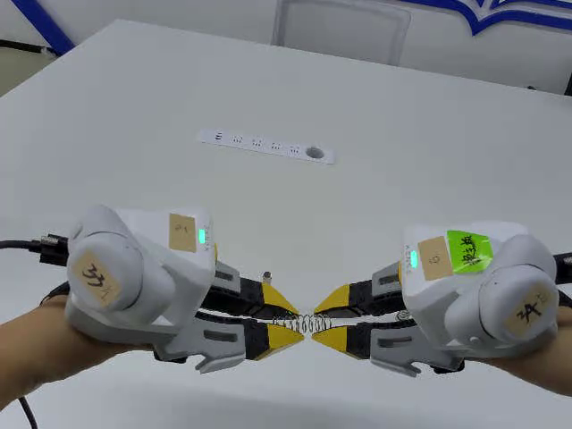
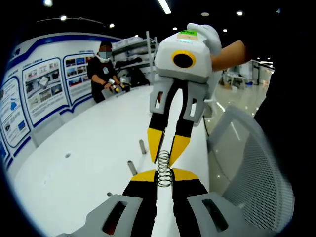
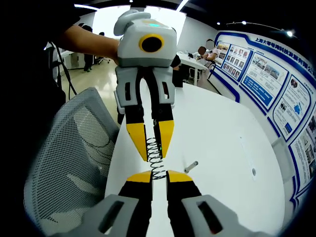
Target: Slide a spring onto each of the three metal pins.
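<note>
Close above the near edge of the bench (image 1: 179, 89), the left gripper (image 1: 290, 322) and the right gripper (image 1: 320, 323) meet tip to tip. Each has its jaws clamped on one end of a single spring (image 1: 305, 323), which spans level between them. Holding both ends probably steadies the coil, or passes it across so one end can be freed for threading. Both hands sit low with wrists roughly level and the grippers pointing inward at each other. Just beyond the left jaws stands a bare metal pin (image 1: 266, 277), not yet sleeved. Farther off lies a white power strip (image 1: 265, 146), and a chair (image 1: 340, 31) stands at the far edge.
</note>
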### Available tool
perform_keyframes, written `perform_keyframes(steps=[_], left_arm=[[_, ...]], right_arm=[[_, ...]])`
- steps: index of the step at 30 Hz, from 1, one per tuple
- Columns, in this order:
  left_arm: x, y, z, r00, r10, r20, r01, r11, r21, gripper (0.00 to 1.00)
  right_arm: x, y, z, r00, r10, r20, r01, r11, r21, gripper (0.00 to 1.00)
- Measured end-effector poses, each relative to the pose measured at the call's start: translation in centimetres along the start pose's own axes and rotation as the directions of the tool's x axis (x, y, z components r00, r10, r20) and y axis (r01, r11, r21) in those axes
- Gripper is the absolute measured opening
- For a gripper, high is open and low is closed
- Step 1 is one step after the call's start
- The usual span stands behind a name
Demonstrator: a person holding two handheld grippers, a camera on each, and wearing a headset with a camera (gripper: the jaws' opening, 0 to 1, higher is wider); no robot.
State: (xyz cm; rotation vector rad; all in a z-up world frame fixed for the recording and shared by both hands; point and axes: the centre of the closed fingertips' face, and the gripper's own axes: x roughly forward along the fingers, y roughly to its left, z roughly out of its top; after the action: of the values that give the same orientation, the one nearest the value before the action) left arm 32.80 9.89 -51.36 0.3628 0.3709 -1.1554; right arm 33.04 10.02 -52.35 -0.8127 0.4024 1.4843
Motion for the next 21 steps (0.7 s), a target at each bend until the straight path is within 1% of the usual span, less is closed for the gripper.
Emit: perform_keyframes(steps=[1,3,6,8,12,13,16,20,21], left_arm=[[0.0,-0.2,-0.2,0.9999,-0.004,-0.013,0.004,1.0,0.015,0.1],[0.0,-0.3,-0.6,0.9995,-0.002,-0.033,0.004,0.999,0.041,0.1],[-0.1,-0.2,-0.5,0.9996,0.0,-0.028,0.001,0.999,0.037,0.1],[-0.3,0.1,-0.4,0.9997,0.008,-0.021,-0.008,0.999,0.033,0.1],[-0.6,0.4,0.0,0.9998,0.021,0.001,-0.021,1.0,0.022,0.1],[-0.7,0.5,0.2,0.9997,0.025,0.006,-0.025,0.999,0.021,0.1],[-0.8,0.7,0.2,0.9993,0.036,0.006,-0.036,0.999,0.036,0.1],[-0.8,0.8,0.2,0.9993,0.038,0.001,-0.038,0.998,0.046,0.1],[-0.8,0.8,0.1,0.9993,0.038,-0.003,-0.038,0.998,0.049,0.1]], right_arm=[[-0.1,0.2,0.2,0.9999,0.016,0.005,-0.016,1.0,-0.007,0.11],[-0.3,0.4,0.7,0.9994,0.031,0.015,-0.031,0.999,-0.026,0.11],[-0.5,0.3,1.1,0.999,0.039,0.021,-0.039,0.999,-0.029,0.11],[-0.7,0.0,1.4,0.9982,0.041,0.043,-0.04,0.999,-0.01,0.11],[-1.1,-0.4,2.0,0.9965,0.043,0.072,-0.043,0.999,-0.006,0.11],[-1.2,-0.5,2.3,0.9955,0.041,0.086,-0.041,0.999,0.002,0.11],[-1.5,-0.6,2.9,0.9922,0.04,0.118,-0.043,0.999,0.018,0.11],[-1.5,-0.4,3.4,0.9898,0.043,0.136,-0.046,0.999,0.02,0.11],[-1.5,-0.3,3.7,0.9873,0.045,0.152,-0.049,0.998,0.026,0.11]])
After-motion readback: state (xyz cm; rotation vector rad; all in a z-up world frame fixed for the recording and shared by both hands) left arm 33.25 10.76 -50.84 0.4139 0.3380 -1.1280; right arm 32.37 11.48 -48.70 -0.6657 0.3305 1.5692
